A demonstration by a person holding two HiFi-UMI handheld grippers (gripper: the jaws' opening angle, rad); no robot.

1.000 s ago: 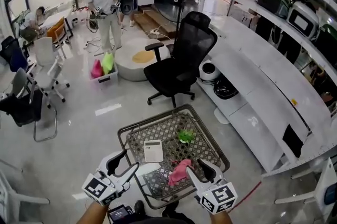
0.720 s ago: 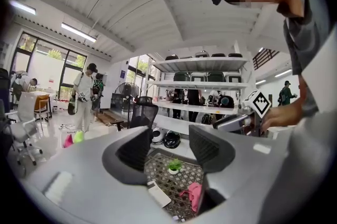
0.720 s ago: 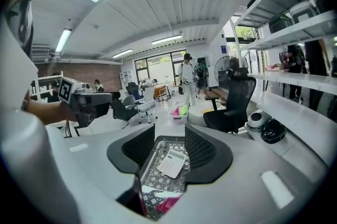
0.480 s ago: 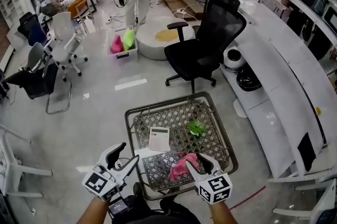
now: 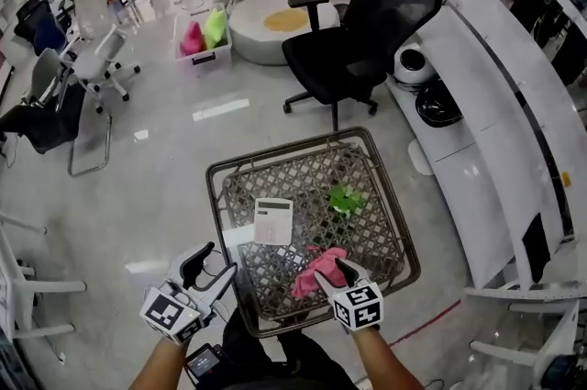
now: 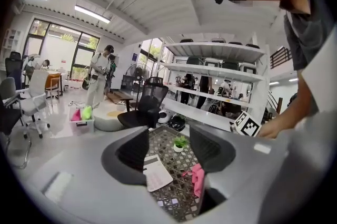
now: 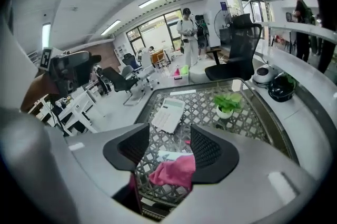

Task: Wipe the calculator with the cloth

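A white calculator (image 5: 272,220) lies on the lattice-topped table (image 5: 216,170), left of middle. Near the table's front edge lies a crumpled pink cloth (image 5: 315,273). My right gripper (image 5: 335,274) hangs just over the cloth with its jaws opening; in the right gripper view the cloth (image 7: 174,171) lies low between the jaws, and the pads do not press on it. The calculator (image 7: 168,114) shows beyond. My left gripper (image 5: 212,267) is open and empty at the table's front left corner; the left gripper view shows the calculator (image 6: 158,173) and the cloth (image 6: 197,178) ahead.
A small potted plant (image 5: 345,198) stands on the table right of the calculator. A white sheet (image 5: 237,238) lies by the front left rim. A black office chair (image 5: 365,21) stands behind the table, a white counter (image 5: 477,94) runs along the right, and white chairs (image 5: 87,39) stand at the left.
Both grippers have sunk toward the table, the right one farther, down over the pink cloth. The right jaws stand wider apart than before.
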